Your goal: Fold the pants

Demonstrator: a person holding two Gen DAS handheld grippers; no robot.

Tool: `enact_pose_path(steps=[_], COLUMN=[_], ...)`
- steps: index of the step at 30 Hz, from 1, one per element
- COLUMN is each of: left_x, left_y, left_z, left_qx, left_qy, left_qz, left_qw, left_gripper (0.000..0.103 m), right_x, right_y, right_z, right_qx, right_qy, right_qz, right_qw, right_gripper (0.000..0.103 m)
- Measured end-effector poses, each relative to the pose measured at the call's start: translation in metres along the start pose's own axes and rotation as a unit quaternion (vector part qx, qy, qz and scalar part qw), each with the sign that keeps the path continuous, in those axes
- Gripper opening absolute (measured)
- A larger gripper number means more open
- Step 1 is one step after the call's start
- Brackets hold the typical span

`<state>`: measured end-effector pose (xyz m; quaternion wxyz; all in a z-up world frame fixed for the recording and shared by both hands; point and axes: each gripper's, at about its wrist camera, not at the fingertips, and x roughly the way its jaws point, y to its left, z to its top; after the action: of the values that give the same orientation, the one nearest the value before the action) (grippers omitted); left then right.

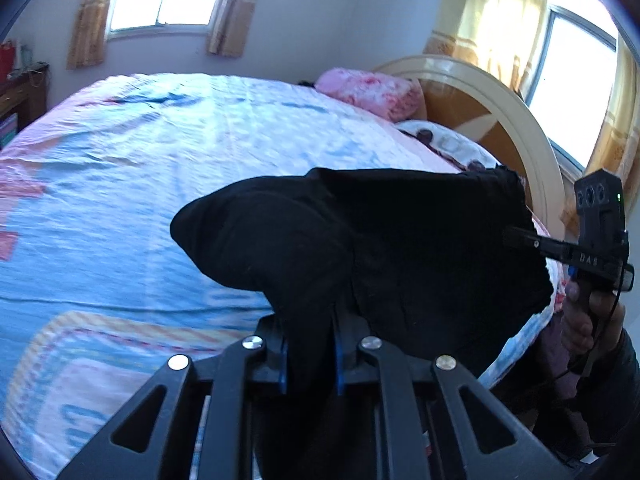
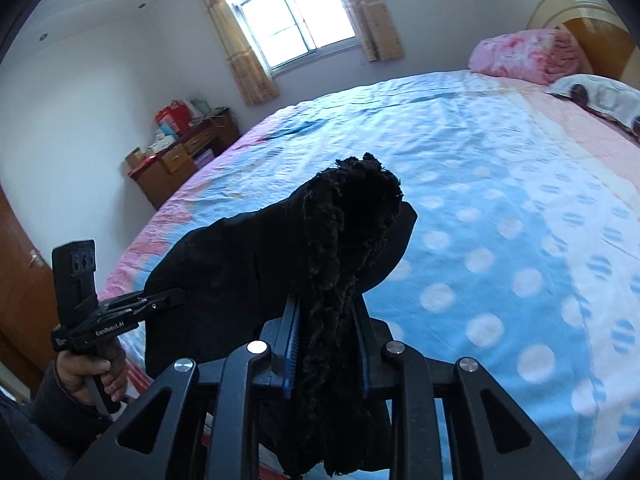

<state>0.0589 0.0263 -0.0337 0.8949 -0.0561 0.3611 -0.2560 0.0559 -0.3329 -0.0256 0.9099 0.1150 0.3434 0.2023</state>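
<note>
Both grippers, left (image 1: 310,354) and right (image 2: 326,344), were clamped on the black pants (image 1: 360,248), lifted above the bed's (image 1: 120,200) near edge, probably to spread them for folding.

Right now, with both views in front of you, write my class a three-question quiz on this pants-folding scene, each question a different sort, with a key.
1. True or false: both tongs are shut on the pants.
2. Which lies by the headboard? A) a pink blanket B) a green towel C) a laptop
3. Fill in: the pants are held above the ___.

Key:
1. True: left tongs and right tongs both pinch black cloth.
2. A
3. bed
</note>
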Motion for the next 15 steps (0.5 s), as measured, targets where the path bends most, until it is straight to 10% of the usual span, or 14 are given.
enact_pose_path(steps=[15], left_x=[-0.067], left_y=[0.134], left_z=[0.054], left_qx=[-0.037], left_qy=[-0.073], left_qz=[0.132], left_qw=[0.9878], left_gripper=[0.016], right_x=[0.146], right_y=[0.115], right_z=[0.140], right_qx=[-0.073], right_qy=[0.059], right_qz=[0.120], right_qw=[0.988], right_gripper=[0.022])
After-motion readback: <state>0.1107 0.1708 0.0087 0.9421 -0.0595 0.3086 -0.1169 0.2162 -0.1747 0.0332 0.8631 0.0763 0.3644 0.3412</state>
